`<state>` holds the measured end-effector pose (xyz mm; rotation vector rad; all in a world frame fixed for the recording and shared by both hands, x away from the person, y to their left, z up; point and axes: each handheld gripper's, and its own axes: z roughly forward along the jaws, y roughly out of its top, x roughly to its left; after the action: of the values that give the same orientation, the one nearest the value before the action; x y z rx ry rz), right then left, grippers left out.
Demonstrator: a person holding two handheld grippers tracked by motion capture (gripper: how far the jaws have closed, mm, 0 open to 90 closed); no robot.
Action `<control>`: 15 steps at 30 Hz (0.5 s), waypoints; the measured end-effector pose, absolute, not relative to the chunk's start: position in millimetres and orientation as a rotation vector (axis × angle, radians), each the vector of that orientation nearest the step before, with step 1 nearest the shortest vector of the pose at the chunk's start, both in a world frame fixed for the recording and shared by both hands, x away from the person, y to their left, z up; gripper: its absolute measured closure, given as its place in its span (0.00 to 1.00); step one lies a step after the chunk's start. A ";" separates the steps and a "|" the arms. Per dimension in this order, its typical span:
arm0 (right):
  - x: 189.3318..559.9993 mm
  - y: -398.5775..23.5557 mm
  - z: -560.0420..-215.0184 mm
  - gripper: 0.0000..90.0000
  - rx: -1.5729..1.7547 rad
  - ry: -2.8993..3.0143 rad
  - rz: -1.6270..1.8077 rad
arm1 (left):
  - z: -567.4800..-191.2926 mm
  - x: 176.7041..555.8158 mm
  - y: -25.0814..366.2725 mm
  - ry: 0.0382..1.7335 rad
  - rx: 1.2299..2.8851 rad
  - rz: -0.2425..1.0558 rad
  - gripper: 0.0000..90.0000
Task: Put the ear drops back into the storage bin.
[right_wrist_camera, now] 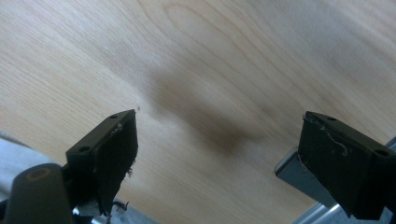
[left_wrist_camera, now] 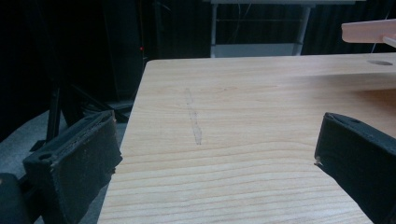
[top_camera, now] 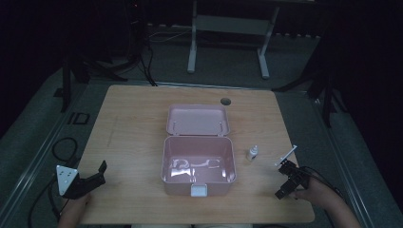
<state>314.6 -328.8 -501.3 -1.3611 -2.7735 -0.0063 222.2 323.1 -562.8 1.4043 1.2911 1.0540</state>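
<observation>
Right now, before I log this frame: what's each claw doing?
Left claw: open, holding nothing.
Right claw: open, holding nothing.

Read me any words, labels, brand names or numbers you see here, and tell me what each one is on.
No text can be read in any view.
The small white bottle: any label is too small and dim to read.
The open pink box, its white latch and the wooden table: no print visible.
</observation>
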 end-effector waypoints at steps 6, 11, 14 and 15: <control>321.1 -326.5 -501.5 0.15 -1.306 -2.777 0.059 | -562.8 222.3 323.0 1.290 1.404 1.054 0.00; 330.8 -321.0 -497.8 0.15 -1.315 -2.773 0.016 | -562.8 222.3 322.9 1.290 1.406 1.053 0.00; 337.8 -317.7 -494.9 0.15 -1.337 -2.774 -0.008 | -562.8 222.4 322.9 1.290 1.405 1.053 0.00; 340.6 -317.2 -494.1 0.15 -1.343 -2.774 -0.019 | -562.8 222.4 322.9 1.290 1.405 1.053 0.00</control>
<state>340.6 -317.2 -494.1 -1.3427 -2.7742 -0.0193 222.4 322.9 -562.8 1.4054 1.2901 1.0529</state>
